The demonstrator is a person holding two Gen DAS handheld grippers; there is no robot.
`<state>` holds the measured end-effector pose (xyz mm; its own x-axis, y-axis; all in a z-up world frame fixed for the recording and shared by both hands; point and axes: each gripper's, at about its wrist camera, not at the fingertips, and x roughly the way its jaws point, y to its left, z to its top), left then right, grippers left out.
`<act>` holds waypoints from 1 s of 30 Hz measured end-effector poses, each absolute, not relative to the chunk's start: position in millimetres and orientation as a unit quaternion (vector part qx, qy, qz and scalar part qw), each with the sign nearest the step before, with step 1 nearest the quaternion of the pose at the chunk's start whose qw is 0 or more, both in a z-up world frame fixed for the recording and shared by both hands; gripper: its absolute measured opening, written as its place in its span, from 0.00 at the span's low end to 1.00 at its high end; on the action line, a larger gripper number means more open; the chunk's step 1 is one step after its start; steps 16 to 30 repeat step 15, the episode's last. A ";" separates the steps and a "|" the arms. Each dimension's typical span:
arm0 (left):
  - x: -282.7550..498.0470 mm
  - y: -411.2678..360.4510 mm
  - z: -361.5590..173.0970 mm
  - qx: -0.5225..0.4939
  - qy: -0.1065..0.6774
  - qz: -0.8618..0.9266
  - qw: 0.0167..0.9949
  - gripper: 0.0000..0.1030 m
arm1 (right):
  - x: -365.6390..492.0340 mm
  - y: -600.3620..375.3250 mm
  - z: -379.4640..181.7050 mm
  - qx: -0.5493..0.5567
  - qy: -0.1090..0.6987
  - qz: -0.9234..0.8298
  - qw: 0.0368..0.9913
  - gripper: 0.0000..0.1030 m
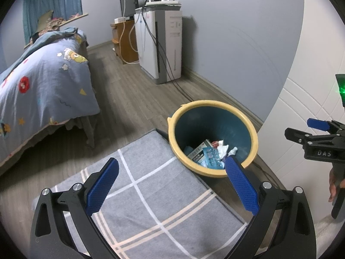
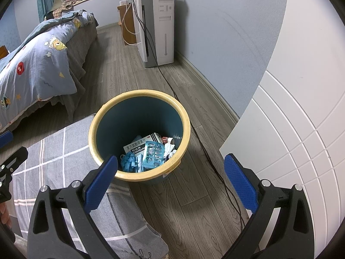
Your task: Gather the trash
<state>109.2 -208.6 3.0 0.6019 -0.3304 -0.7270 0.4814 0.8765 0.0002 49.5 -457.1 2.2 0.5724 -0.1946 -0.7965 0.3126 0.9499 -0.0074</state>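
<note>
A teal trash bin with a yellow rim (image 1: 254, 139) (image 2: 92, 129) stands on the wood floor by the grey checked cloth. Inside lie a medicine box (image 2: 138, 145), a blister pack (image 2: 153, 152) (image 1: 212, 157), a blue crumpled glove (image 2: 129, 161) and white tissue (image 1: 223, 149). My left gripper (image 1: 172, 172) is open and empty above the checked cloth, its right finger over the bin's near rim. My right gripper (image 2: 171, 170) is open and empty above the bin's near rim; it also shows at the right edge of the left wrist view (image 1: 310, 133).
A grey checked cloth (image 1: 151, 194) (image 2: 56, 161) covers a surface left of the bin. A bed with a blue quilt (image 1: 38, 82) stands at left. A white air purifier (image 2: 159, 28) and cables (image 2: 207, 151) run along the wall. A white panelled door (image 2: 291, 140) is at right.
</note>
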 end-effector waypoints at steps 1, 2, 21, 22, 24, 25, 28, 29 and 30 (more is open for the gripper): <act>109.1 -207.3 2.9 0.098 0.383 -0.231 0.889 0.95 | 49.4 -457.4 1.8 0.067 0.440 -0.144 0.884 0.94; 109.6 -206.7 2.9 0.099 0.383 -0.234 0.888 0.95 | 48.6 -457.9 1.3 0.068 0.440 -0.144 0.884 0.94; 108.9 -175.0 9.3 0.104 0.394 -0.231 0.883 0.95 | 62.3 -454.7 -16.2 0.101 0.493 -0.179 0.846 0.94; 108.9 -175.0 9.3 0.104 0.394 -0.231 0.883 0.95 | 62.3 -454.7 -16.2 0.101 0.493 -0.179 0.846 0.94; 108.9 -175.0 9.3 0.104 0.394 -0.231 0.883 0.95 | 62.3 -454.7 -16.2 0.101 0.493 -0.179 0.846 0.94; 108.9 -175.0 9.3 0.104 0.394 -0.231 0.883 0.95 | 62.3 -454.7 -16.2 0.101 0.493 -0.179 0.846 0.94; 108.9 -175.0 9.3 0.104 0.394 -0.231 0.883 0.95 | 62.3 -454.7 -16.2 0.101 0.493 -0.179 0.846 0.94; 108.9 -175.0 9.3 0.104 0.394 -0.231 0.883 0.95 | 62.3 -454.7 -16.2 0.101 0.493 -0.179 0.846 0.94; 108.9 -175.0 9.3 0.104 0.394 -0.231 0.883 0.95 | 62.3 -454.7 -16.2 0.101 0.493 -0.179 0.846 0.94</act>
